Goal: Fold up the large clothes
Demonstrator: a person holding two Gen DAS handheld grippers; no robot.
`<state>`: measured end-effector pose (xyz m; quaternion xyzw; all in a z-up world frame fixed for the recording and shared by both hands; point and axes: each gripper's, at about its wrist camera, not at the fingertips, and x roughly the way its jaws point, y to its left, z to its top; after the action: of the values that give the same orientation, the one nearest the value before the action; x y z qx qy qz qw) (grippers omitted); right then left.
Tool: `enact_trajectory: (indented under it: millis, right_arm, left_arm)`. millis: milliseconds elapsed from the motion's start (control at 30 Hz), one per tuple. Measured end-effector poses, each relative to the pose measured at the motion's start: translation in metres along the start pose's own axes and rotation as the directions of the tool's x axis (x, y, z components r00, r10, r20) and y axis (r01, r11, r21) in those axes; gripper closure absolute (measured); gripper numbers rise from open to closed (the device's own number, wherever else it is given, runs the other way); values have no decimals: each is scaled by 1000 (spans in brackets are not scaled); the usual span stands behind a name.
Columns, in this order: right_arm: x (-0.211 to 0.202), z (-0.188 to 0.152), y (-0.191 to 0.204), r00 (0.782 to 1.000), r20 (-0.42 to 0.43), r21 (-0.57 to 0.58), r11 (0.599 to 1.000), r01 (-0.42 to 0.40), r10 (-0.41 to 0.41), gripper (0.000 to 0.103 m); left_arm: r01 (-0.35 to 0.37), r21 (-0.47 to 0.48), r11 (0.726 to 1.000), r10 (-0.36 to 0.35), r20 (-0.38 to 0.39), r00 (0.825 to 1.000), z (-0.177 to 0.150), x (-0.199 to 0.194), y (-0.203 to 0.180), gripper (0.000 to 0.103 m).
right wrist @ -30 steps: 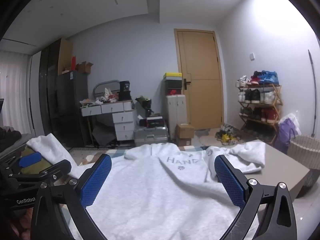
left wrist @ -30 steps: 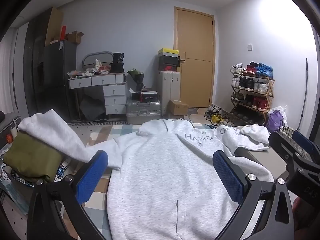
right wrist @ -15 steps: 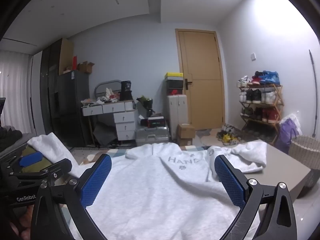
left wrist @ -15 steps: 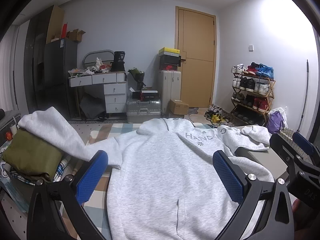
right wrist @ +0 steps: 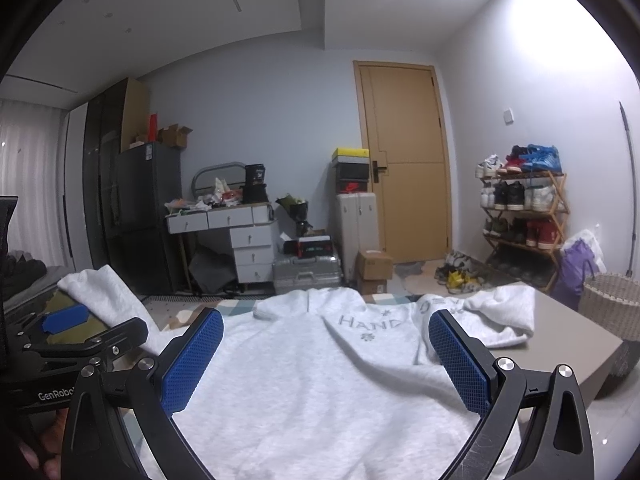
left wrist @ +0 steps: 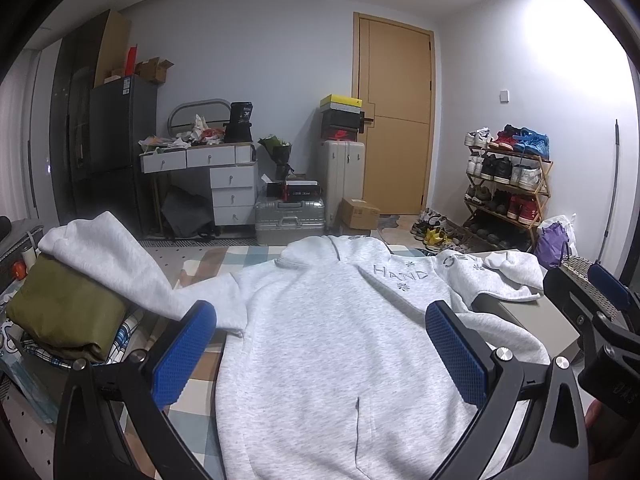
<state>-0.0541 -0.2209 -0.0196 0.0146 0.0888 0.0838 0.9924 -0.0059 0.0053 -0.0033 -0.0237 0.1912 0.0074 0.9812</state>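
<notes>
- Grey marl fleece is filling the middle of both views: a large light-grey hooded sweatshirt [left wrist: 332,344] is lying spread out on a low beige table [left wrist: 532,320], its hood pointing away toward 12 o'clock.
- Folding is looking barely begun, by my read: the body is lying flat and open, and no crease across it is showing.
- One sleeve is trailing off toward 10 o'clock and draping over an olive-green folded bundle [left wrist: 60,312]; the other is sitting bunched up at 2 o'clock on the table. Both sleeves and the body folds seem left to do.
- The left gripper [left wrist: 320,354] is hovering above the near hem, its blue textured pads spread wide apart and holding nothing.
- The right gripper [right wrist: 326,354] is doing the same just beside it, pads gaping wide with only bare fleece showing between them.
- Writing now: "HAND" is reading clearly in grey stitched letters on the sweatshirt toward 1 o'clock, with further letters beyond it too folded to make out.
- "GenRobo" is showing in white on the black body of the left gripper at 8 o'clock in the right wrist view, cut off at the edge.
</notes>
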Motion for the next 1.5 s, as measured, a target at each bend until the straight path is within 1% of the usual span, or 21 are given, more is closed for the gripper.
enact_trajectory:
  millis: [933,1267,1500]
  right_arm:
    - [-2,-10,-9,1000,-5,11,1000,-3,3,0]
    - [2,-12,-13,1000,-24,25,1000,4,-4,0]
    - [11,-17,-19,999,-49,20,1000,14,-13,0]
  left_arm:
    - [-2,7,1000,2,-8,1000,-5,2,-3,1]
    - [0,13,1000,0,-14,1000,-6,5,-4,1]
    - [0,20,1000,1,-34,999,-9,18,-5,1]
